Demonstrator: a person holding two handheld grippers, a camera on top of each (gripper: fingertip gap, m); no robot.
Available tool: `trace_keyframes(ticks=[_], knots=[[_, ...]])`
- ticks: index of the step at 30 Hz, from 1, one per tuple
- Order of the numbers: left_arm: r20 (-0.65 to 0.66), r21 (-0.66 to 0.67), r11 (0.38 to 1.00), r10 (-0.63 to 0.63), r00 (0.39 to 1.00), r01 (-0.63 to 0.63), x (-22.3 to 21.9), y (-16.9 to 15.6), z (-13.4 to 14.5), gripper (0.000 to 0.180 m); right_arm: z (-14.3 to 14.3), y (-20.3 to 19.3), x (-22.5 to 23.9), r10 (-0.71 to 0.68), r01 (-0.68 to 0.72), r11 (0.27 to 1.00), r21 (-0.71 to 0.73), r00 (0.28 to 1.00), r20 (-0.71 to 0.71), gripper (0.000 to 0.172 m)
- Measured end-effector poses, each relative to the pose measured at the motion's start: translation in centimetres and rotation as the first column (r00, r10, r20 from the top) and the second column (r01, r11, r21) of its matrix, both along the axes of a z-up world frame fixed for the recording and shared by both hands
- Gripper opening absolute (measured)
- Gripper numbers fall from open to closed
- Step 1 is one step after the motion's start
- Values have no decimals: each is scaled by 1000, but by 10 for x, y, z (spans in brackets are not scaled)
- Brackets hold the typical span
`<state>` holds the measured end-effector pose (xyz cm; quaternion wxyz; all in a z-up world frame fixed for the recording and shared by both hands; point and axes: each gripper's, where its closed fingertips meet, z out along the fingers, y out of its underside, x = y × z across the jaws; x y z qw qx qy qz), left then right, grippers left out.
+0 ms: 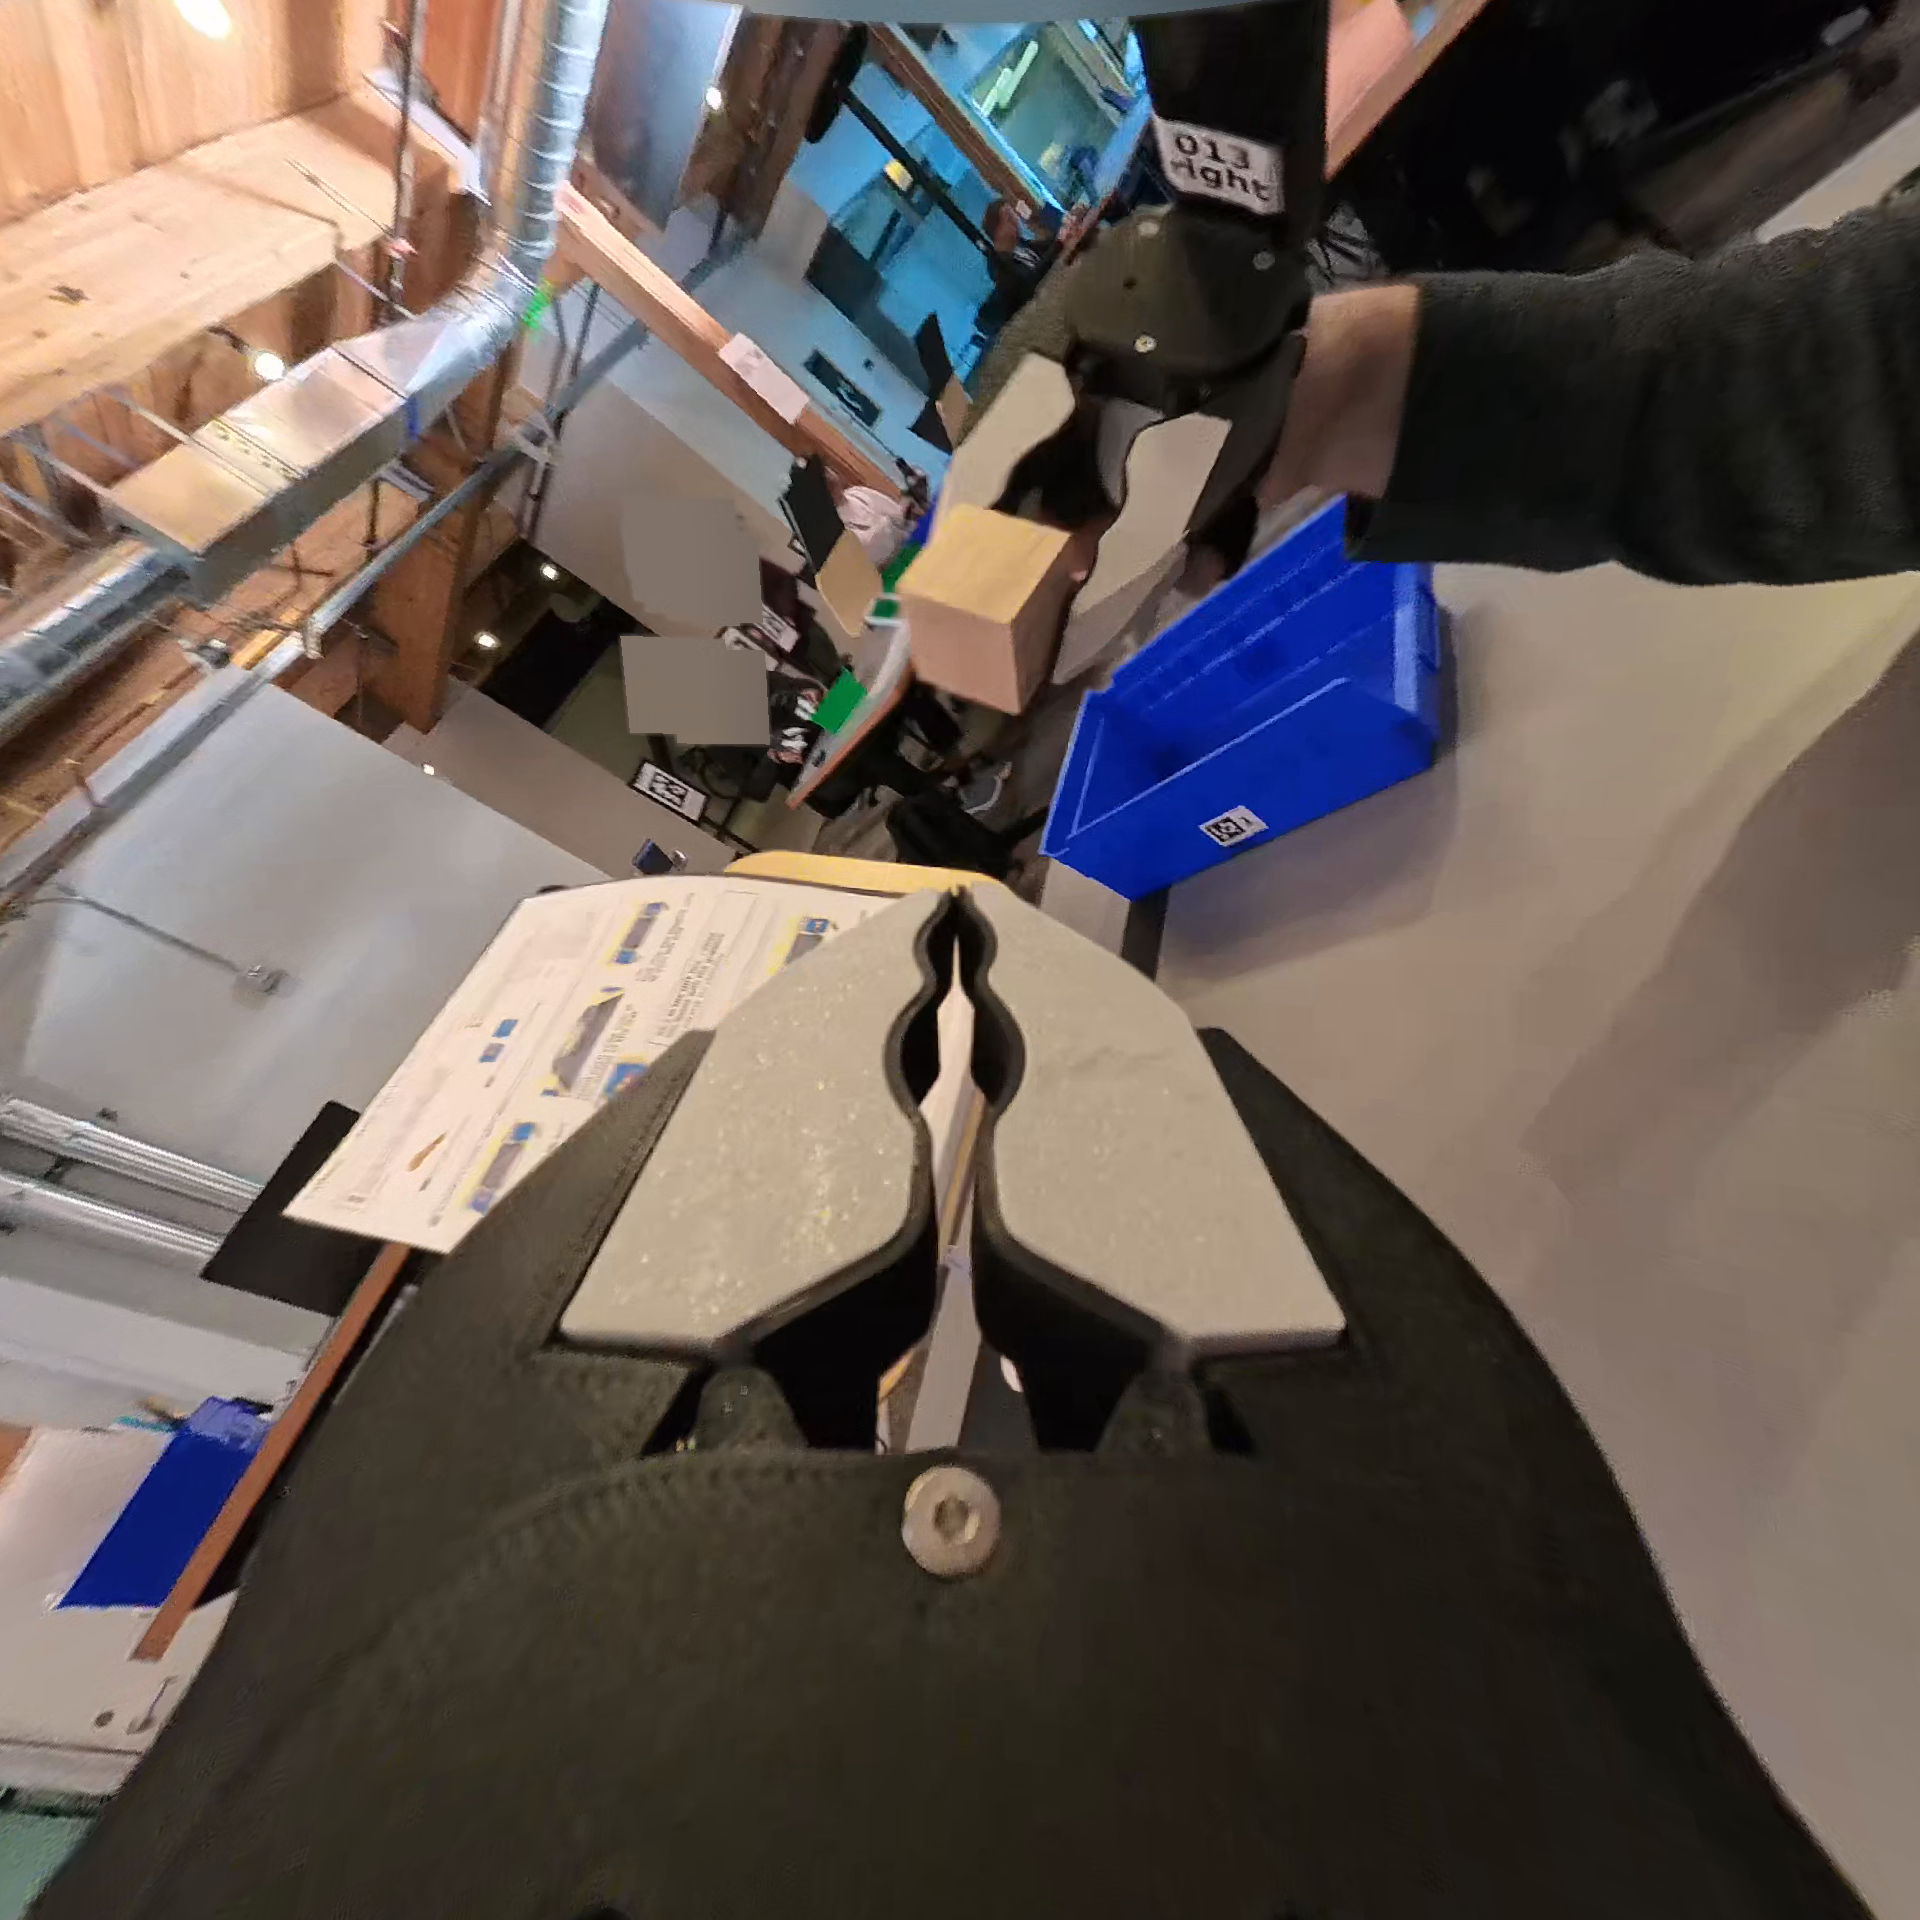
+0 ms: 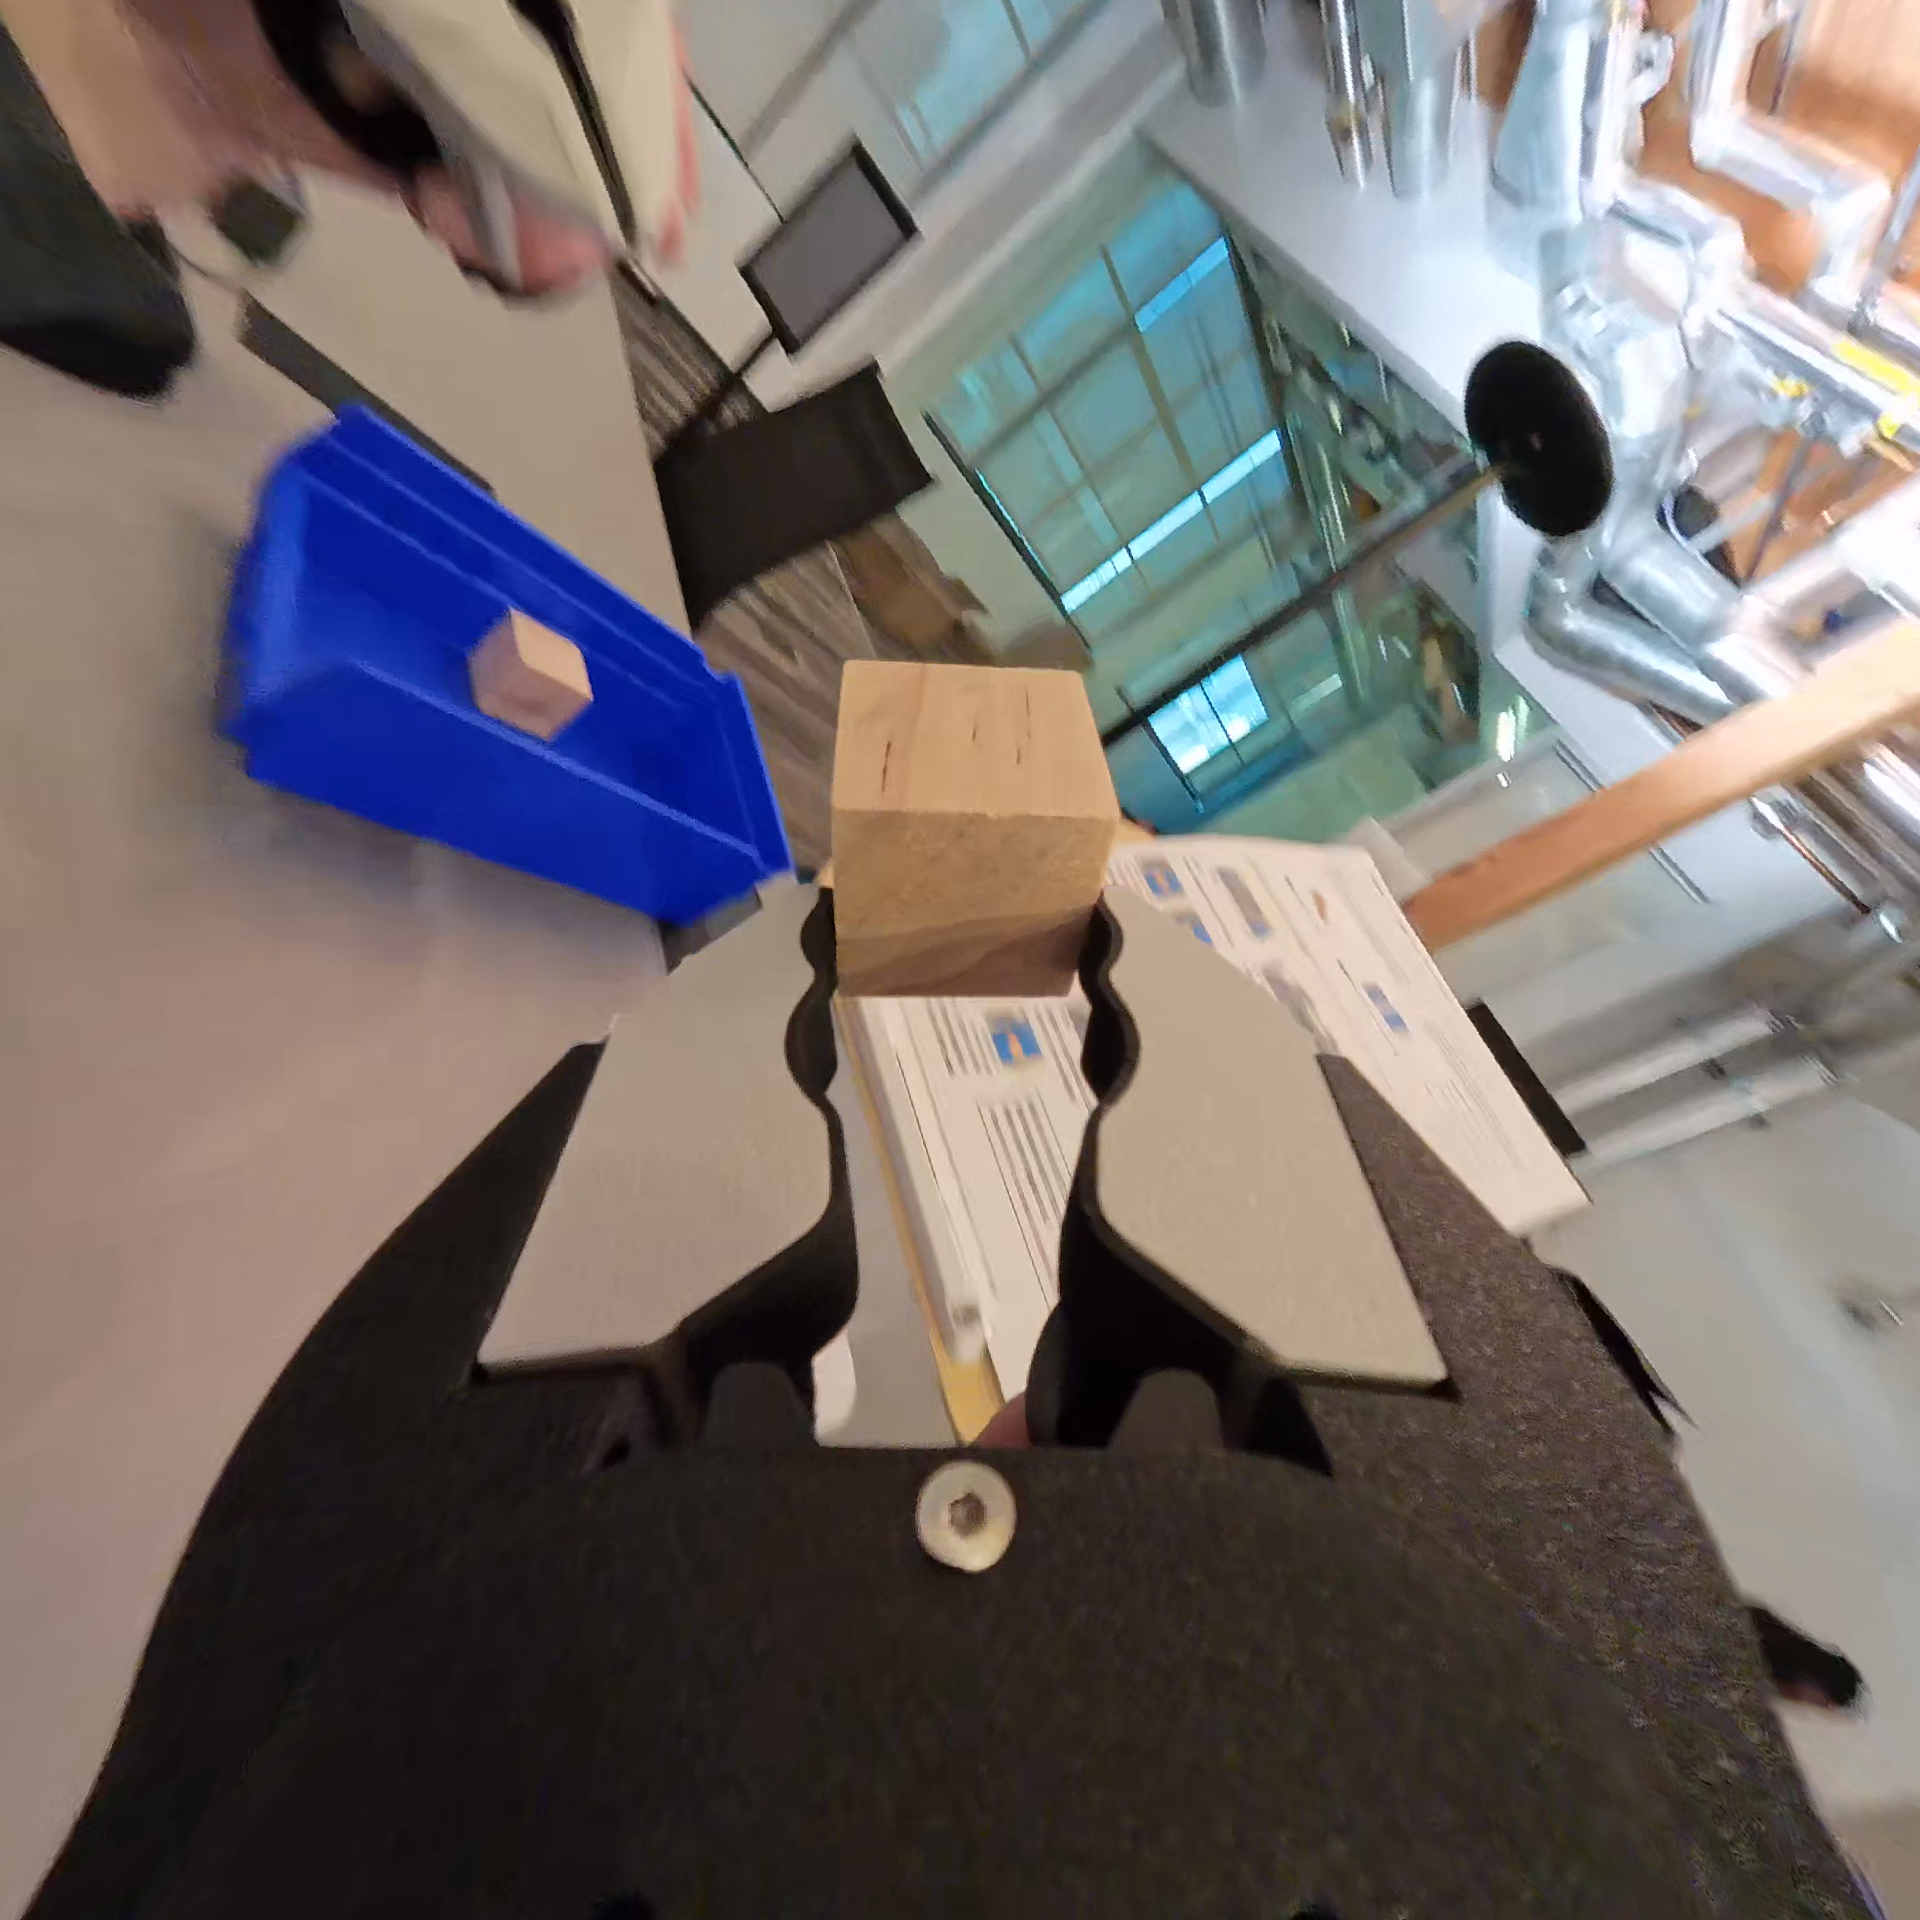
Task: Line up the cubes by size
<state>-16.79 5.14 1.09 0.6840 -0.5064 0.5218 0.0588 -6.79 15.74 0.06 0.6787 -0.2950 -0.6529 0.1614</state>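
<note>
From the left wrist, your left gripper is closed on nothing, while the right gripper carries the cube aloft beyond the desk's far edge. From the right wrist, only the fingertips pinch it; tilt and it may slip. A small cube waits in the bin.

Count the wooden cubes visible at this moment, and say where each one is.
2. A large wooden cube is clamped at the right gripper fingertips, held in the air. A small cube lies inside the blue bin. Others may be hidden out of frame.
</note>
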Motion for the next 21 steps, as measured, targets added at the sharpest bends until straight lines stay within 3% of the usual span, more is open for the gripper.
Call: trace_keyframes(ticks=[5, 8, 11, 17, 21], knots=[[40, 37, 998, 41, 998, -42, -23, -10, 10, 0, -15, 59, 81, -264, 264, 964, 19, 958, 116, 44], [63, 30, 998, 61, 996, -63, -33, -7, 11, 0, -33, 106, 138, -451, 454, 890, 52, 853, 263, 44], [59, 16, 996, 90, 994, -91, -38, -2, 7, 0, -59, 144, 184, -529, 552, 831, 69, 747, 402, 44], [41, 5, 996, 91, 995, -91, -34, 1, 4, 0, -145, 208, 244, -511, 639, 762, 100, 500, 699, 45], [44, 1, 997, 81, 996, -81, -33, 2, 4, 0, -195, 228, 255, -398, 627, 777, 61, 414, 819, 45]])
